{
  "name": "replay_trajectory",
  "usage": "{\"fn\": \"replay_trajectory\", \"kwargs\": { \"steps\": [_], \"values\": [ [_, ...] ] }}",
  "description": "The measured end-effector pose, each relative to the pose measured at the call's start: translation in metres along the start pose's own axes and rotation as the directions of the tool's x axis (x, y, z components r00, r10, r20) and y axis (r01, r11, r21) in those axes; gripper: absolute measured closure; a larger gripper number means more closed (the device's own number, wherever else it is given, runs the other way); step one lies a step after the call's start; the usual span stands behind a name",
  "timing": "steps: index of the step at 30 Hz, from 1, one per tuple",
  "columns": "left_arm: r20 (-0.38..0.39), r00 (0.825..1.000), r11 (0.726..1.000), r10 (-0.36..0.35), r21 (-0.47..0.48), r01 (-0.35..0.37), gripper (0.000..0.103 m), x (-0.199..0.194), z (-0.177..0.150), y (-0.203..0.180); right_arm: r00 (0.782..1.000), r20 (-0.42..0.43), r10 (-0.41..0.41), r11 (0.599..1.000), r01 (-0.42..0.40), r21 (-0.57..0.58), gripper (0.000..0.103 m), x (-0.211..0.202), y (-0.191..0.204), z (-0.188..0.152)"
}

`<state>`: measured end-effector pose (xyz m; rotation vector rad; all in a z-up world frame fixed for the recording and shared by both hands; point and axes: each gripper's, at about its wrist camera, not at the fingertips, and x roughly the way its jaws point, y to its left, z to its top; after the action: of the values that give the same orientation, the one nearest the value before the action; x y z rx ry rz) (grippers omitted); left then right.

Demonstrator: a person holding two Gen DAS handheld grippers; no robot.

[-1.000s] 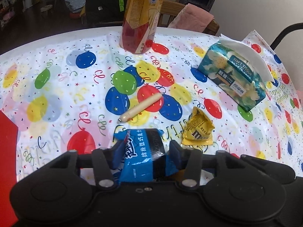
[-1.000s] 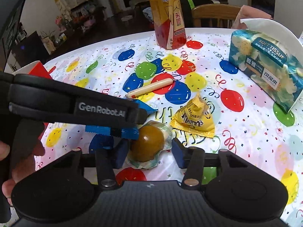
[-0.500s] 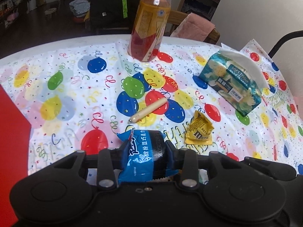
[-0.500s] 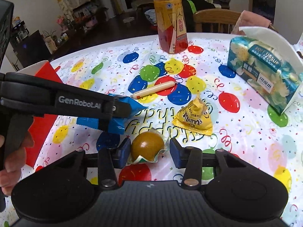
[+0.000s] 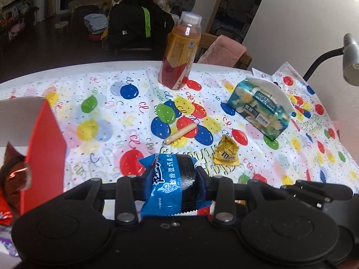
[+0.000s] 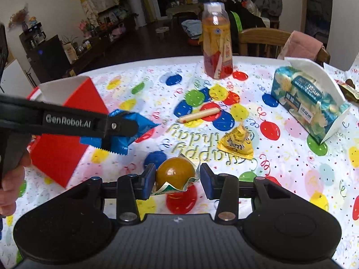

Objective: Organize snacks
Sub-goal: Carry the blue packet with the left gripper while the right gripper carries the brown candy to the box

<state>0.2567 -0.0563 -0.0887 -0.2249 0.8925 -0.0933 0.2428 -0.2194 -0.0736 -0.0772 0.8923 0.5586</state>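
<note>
Lifted higher since a second ago, the left gripper [image 5: 174, 182] now carries the glossy blue crinkled snack packet [image 5: 172, 186] clear of the table, pinched between its pads, just beside the red box [image 6: 65, 143], whose white inside now shows in the left view with foil wrappers in it; the right gripper [image 6: 177, 180] has risen a little too, its pads still parted either side of a smooth, round brown sweet [image 6: 175, 173] in torn foil, not clamping it; a crumpled yellow packet [image 6: 237, 144], a slim tan sausage stick [image 6: 199, 114], a plastic drink bottle [image 6: 216, 44] and a soft tissue pack [image 6: 307, 103] lie unmoved on the balloon-print tablecloth [image 6: 291, 168].
</note>
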Motion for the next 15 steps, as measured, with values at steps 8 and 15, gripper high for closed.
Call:
{"fn": "replay_trajectory", "kwargs": {
  "steps": [8, 15],
  "values": [
    [0.037, 0.999, 1.0, -0.004, -0.02, 0.005, 0.067, -0.044, -0.014, 0.02, 0.998, 0.059, 0.029, 0.998, -0.026, -0.06, 0.061, -0.036, 0.037, 0.011],
    [0.079, 0.997, 0.999, 0.0, -0.033, 0.003, 0.067, -0.086, -0.02, 0.044, 0.994, 0.084, 0.07, 0.99, -0.058, -0.129, 0.061, -0.052, 0.081, 0.024]
  ]
}}
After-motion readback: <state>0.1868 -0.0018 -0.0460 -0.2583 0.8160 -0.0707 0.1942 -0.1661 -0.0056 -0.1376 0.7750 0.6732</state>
